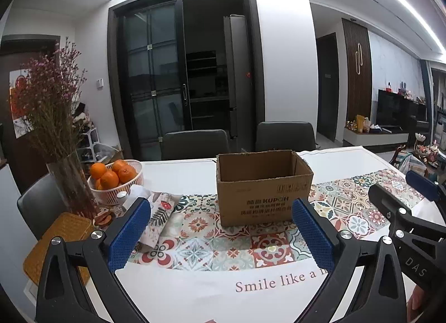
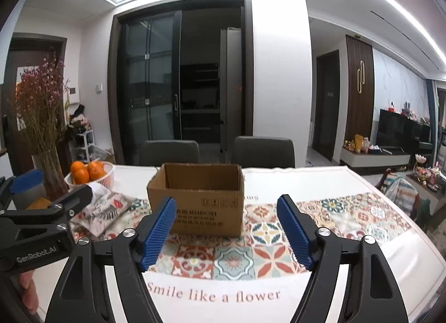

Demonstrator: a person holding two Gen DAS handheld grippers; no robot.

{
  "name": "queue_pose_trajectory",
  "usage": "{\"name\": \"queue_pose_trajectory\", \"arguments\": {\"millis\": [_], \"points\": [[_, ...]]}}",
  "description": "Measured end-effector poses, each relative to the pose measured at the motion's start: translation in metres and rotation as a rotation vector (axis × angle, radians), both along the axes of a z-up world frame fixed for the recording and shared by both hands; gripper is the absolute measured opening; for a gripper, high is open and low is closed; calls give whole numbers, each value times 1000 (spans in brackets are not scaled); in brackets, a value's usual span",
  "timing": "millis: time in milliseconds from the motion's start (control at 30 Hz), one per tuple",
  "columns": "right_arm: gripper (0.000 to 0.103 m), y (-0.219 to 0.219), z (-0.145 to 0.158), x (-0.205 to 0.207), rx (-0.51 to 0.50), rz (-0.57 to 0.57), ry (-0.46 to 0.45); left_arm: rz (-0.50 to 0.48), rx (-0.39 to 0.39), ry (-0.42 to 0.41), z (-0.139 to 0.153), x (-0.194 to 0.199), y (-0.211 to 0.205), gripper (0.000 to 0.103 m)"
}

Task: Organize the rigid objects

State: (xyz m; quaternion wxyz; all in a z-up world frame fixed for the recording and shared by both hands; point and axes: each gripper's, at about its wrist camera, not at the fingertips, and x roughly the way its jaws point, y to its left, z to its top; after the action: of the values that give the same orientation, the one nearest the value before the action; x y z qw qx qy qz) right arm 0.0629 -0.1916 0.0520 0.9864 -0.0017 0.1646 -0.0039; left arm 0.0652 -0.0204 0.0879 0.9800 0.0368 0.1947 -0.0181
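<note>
An open brown cardboard box (image 1: 263, 185) stands on the patterned tablecloth in the middle of the table; it also shows in the right wrist view (image 2: 198, 197). Its inside is not visible. My left gripper (image 1: 221, 228) is open and empty, held above the cloth in front of the box. My right gripper (image 2: 225, 229) is open and empty, in front of the box and to its right. The right gripper shows at the right edge of the left wrist view (image 1: 401, 211). The left gripper shows at the left edge of the right wrist view (image 2: 41, 211).
A white basket of oranges (image 1: 117, 180), a glass vase of dried flowers (image 1: 69, 183), a folded floral cloth (image 1: 160, 219) and a woven mat (image 1: 60, 242) sit at the table's left. Two dark chairs (image 1: 195, 144) stand behind the table.
</note>
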Motion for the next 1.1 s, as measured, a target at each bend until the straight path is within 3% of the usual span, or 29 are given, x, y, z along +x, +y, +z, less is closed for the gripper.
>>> {"name": "queue_pose_trajectory", "arguments": {"millis": [333,1100], "points": [[88,2,-9,-16,-29,-34,15,15,-4,8,-12,-11,3,103],[90,1,-9,-25,-41,-39,3,26,8,-4,-13,-18,3,103]]}}
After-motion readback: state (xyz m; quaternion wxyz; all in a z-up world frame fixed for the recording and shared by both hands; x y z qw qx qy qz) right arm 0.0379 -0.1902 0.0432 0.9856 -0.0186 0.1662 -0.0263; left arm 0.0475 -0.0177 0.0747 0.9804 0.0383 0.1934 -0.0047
